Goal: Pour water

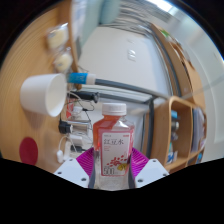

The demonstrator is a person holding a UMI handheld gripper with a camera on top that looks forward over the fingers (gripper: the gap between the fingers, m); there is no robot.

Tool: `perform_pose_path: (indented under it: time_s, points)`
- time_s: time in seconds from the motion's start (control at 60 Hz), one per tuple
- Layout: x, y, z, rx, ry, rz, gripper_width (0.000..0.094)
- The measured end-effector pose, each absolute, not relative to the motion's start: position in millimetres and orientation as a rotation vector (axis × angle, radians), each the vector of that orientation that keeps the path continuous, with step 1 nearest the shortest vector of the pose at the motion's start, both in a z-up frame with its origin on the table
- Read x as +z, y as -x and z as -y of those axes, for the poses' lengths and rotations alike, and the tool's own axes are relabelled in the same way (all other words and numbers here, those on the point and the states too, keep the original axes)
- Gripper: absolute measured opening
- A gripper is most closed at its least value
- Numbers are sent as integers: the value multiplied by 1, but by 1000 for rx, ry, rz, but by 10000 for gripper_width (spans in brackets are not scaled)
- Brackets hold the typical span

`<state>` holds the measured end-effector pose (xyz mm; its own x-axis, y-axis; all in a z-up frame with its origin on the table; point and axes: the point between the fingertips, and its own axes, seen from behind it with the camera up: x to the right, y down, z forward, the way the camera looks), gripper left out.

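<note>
My gripper (112, 165) is shut on a clear plastic bottle (113, 135) with a white cap and a red and white label. The bottle stands upright between the two pink pads (88, 162), which press on its sides, and it is held up above the wooden table (25, 70). A white paper cup (42, 94) shows to the left of the bottle, seen tilted with its mouth towards the bottle. The view is rolled, so the table looks steep.
A pen-like blue and white object (85, 77) lies beyond the cup. A wooden chair (180, 125) stands to the right. A red round object (28, 150) lies near the left finger. Small items sit at the table's far end (60, 40).
</note>
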<state>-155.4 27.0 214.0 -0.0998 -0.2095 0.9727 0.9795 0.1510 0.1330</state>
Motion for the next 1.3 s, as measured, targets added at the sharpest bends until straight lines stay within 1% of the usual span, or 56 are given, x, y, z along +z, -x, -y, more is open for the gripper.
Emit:
perform_pose_path:
  time_s: [0.083, 0.167, 0.233, 0.3, 0.4, 0.467, 0.617, 0.733, 0.85, 0.95, 1.117, 1.15, 1.2, 1.233, 1.3]
  points:
    - [214, 133, -26, -927, 1194, 948, 467]
    - [204, 122, -22, -627, 1387, 715, 468]
    - [192, 110, -18, -427, 1481, 571, 466]
    - [170, 109, -14, -258, 1581, 399, 466]
    - [148, 94, -18, -69, 1656, 235, 465]
    - [129, 93, -17, 14, 1686, 148, 467]
    - [111, 95, -19, 6, 1656, 102, 467]
    - [93, 101, -23, 11, 1679, 93, 470]
    - [96, 98, -23, -9, 1645, 81, 471]
    - [95, 97, -23, -4, 1644, 56, 497]
    - [95, 96, -21, -6, 1645, 61, 620]
    - [92, 95, -21, -5, 1658, 55, 674]
    - [90, 95, -17, 2, 1676, 50, 817]
    - [92, 95, -12, 9, 1670, 47, 876]
    - [92, 90, 2, 24, 1676, 23, 860]
